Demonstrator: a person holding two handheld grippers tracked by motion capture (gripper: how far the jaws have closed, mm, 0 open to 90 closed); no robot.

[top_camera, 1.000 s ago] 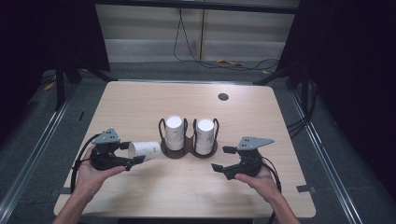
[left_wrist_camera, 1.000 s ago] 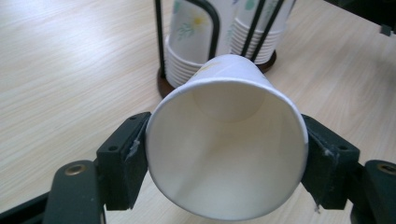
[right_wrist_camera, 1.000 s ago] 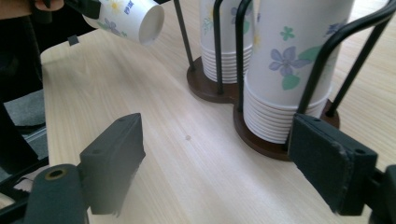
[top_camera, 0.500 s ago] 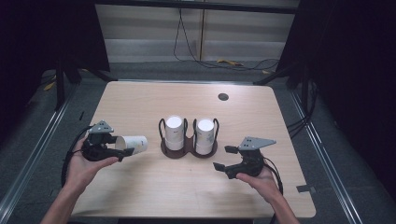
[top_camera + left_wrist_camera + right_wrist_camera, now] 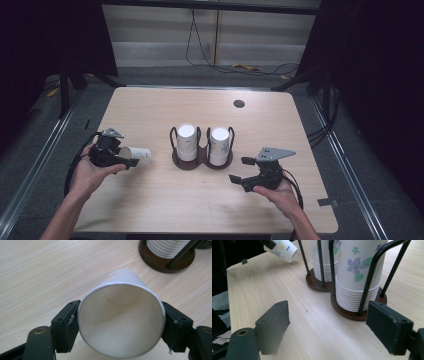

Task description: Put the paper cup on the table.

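Dark room, wooden table [image 5: 200, 210]. Left gripper [image 5: 116, 156] clamps a cup [image 5: 134, 154] at its rim, lying sideways near the left edge. Right gripper [image 5: 240, 170] gapes empty beside the rack [image 5: 201, 159]. Advise light grip; rim already looks squeezed, and upright placement needs a slow turn.

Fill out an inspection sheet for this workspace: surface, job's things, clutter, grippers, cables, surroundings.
Surface: light wooden table, with a dark round spot near the far edge.
Job's things: paper cup held on its side; two cup stacks in a dark wire holder.
Clutter: nothing seen.
Grippers: left gripper shut on the paper cup; right gripper open, holding nothing.
Cables: black cables and a yellow one on the floor beyond the table.
Surroundings: dark curtains, grey floor.
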